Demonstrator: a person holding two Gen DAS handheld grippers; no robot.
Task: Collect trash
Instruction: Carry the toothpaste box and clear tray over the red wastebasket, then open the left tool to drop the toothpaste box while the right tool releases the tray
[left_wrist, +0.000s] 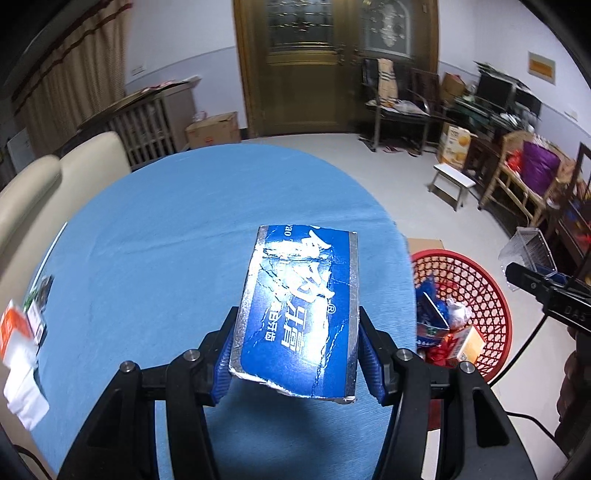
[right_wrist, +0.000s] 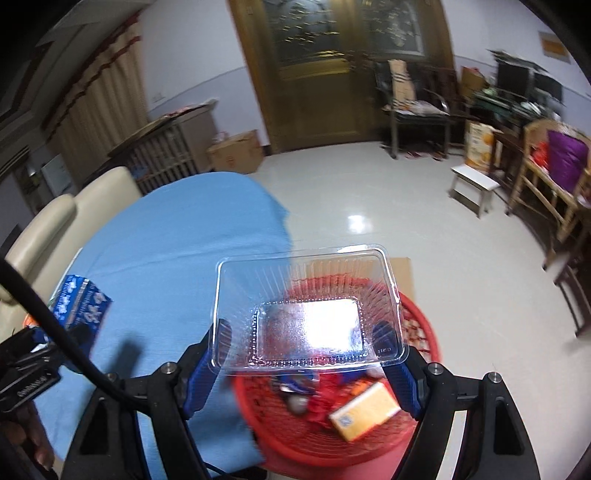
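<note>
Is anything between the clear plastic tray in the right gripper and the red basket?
Nothing visible. The clear plastic tray, clamped in the right gripper, hangs directly over the red mesh basket, whose open top holds only trash already dropped in.

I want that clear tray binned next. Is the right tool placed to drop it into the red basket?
Probably yes. The right tool holds the clear plastic tray right over the red basket, with nothing between them; the basket's top is open.
</note>
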